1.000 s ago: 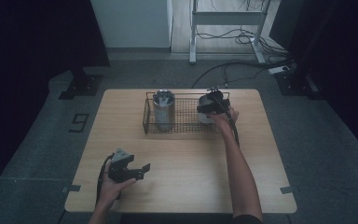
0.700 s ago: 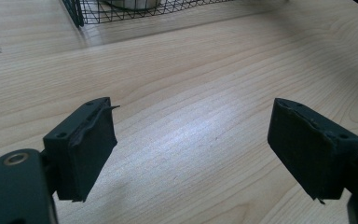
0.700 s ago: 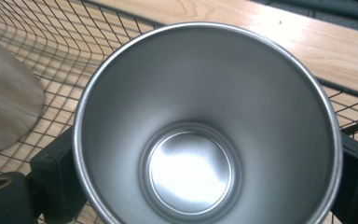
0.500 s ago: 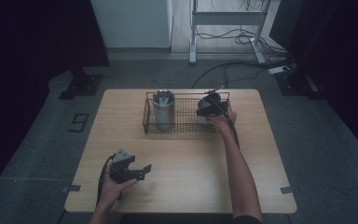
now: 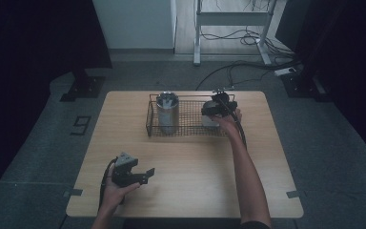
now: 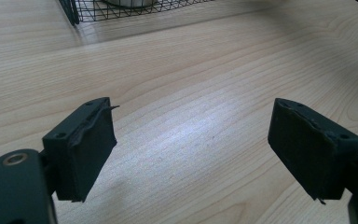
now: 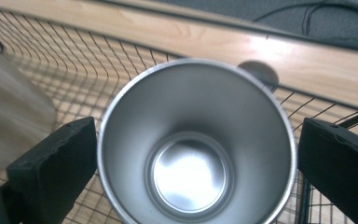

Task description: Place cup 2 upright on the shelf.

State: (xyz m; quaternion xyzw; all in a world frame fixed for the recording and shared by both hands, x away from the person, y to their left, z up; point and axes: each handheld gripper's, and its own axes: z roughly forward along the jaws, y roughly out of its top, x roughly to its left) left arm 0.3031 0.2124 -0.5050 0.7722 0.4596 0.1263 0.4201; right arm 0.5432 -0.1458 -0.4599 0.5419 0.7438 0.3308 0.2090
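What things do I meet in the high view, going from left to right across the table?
Left gripper → left steel cup standing in the wire basket → right gripper over the second steel cup at the basket's right end.

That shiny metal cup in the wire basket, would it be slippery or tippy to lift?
Probably slippery: the metal cup has smooth, polished walls. It looks stiff, thin and likely light. Being tall and upright in the wire basket, a sideways nudge might tip it, though the basket's walls should catch it.
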